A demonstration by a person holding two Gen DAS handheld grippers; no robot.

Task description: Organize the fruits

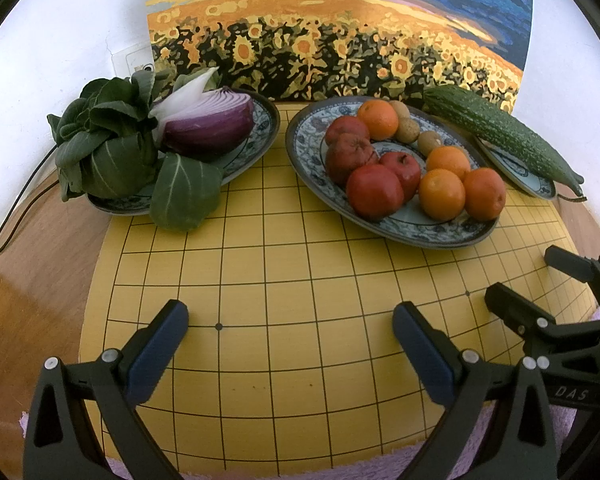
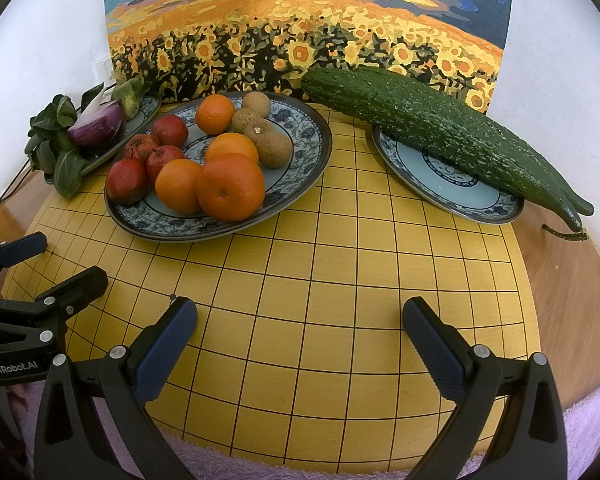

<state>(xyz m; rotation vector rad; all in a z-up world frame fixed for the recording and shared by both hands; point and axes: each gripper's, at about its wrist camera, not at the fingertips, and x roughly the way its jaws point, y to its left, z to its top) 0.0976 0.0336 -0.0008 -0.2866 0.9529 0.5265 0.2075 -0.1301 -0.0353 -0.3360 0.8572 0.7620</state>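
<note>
Where plates (image 1: 300, 148) crowd: cucumber (image 2: 440, 132), onion (image 1: 210, 122).

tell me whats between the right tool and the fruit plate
Only bare yellow grid board, seen in the right wrist view; the open right tool has nothing standing before the fruit plate.

White wall, sunflower painting, wooden table under a yellow grid board

A plain white wall (image 1: 60, 32) stands behind the table, and a large painting (image 2: 300, 20) of a sunflower field under a blue and orange sky leans at the table's back edge. A white wall socket (image 1: 134, 64) sits just beside the painting's lower left corner, and a thin dark cable (image 1: 16, 216) runs down past the table's left edge. The brown wooden table (image 1: 40, 280) carries a yellow board (image 2: 320, 300) ruled with black grid lines. A pale purple towel (image 2: 588, 412) lies along the near edge. The light is soft and even.
</note>
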